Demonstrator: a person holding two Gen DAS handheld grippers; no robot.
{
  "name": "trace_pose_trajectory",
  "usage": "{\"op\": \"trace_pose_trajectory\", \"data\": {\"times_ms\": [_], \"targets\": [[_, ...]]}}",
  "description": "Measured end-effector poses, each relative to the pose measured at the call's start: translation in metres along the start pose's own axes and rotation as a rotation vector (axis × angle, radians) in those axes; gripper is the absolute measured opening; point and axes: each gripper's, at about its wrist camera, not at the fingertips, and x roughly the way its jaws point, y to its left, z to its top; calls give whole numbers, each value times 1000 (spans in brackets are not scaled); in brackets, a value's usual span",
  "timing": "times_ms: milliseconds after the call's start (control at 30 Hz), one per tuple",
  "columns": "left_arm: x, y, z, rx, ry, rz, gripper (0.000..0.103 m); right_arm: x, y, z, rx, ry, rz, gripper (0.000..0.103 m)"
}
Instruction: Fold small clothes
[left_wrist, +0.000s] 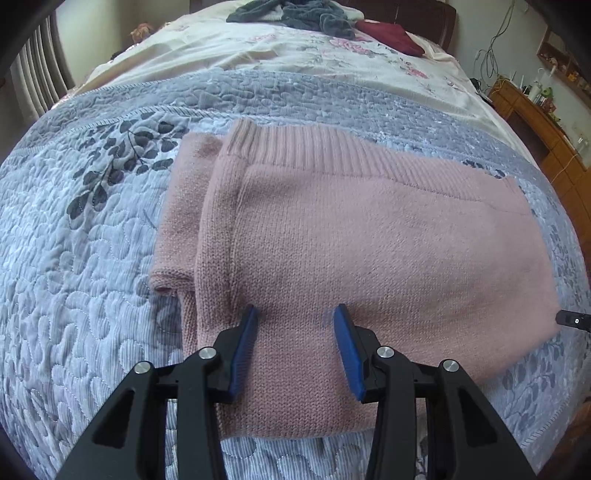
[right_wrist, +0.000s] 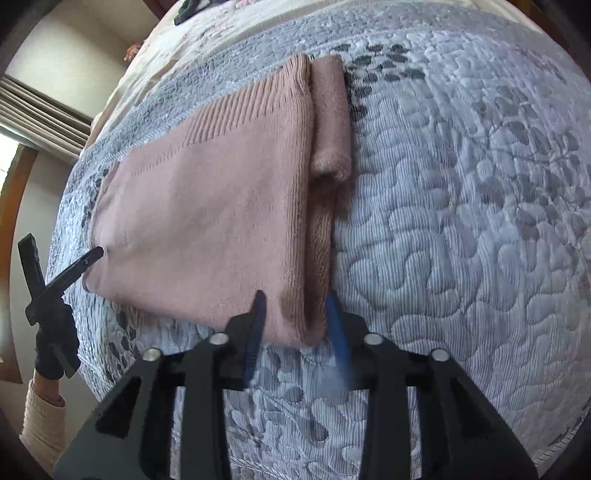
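**Pink knit on the quilted bed**

On the bed's stitched grey-blue quilt (left_wrist: 85, 258), your left gripper (left_wrist: 295, 314) spreads blue ribbed fingers (left_wrist: 243, 347) wide over the folded pink sweater (left_wrist: 351, 240); your right gripper (right_wrist: 295, 299) straddles its near corner, also parted.

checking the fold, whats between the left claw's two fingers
Only the pink sweater: the open left claw straddles its near edge over the quilt, seen in the left wrist view.
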Motion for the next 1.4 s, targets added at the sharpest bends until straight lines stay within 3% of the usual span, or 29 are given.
{"op": "trace_pose_trajectory", "data": {"times_ms": [167, 533, 733, 767, 800, 900, 1400], "targets": [[-1, -16, 21, 5, -23, -29, 51, -8, -15, 32, 71, -40, 59, 63], [35, -19, 39, -8, 21, -60, 51, 41, -42, 79, 167, -20, 147, 63], [41, -12, 41, -25, 21, -85, 51, 62, -35, 92, 158, -31, 190, 57], [42, -12, 41, -23, 21, -85, 51, 64, -33, 94, 154, -32, 188, 51], [42, -12, 41, -19, 20, -85, 51, 66, -32, 95, 151, -32, 194, 36], [44, -11, 40, -13, 17, -88, 51, 68, -34, 96, 164, -33, 216, 24], [44, -8, 38, -23, 3, -107, 51, 69, -38, 87, 209, -51, 188, 21]]}}
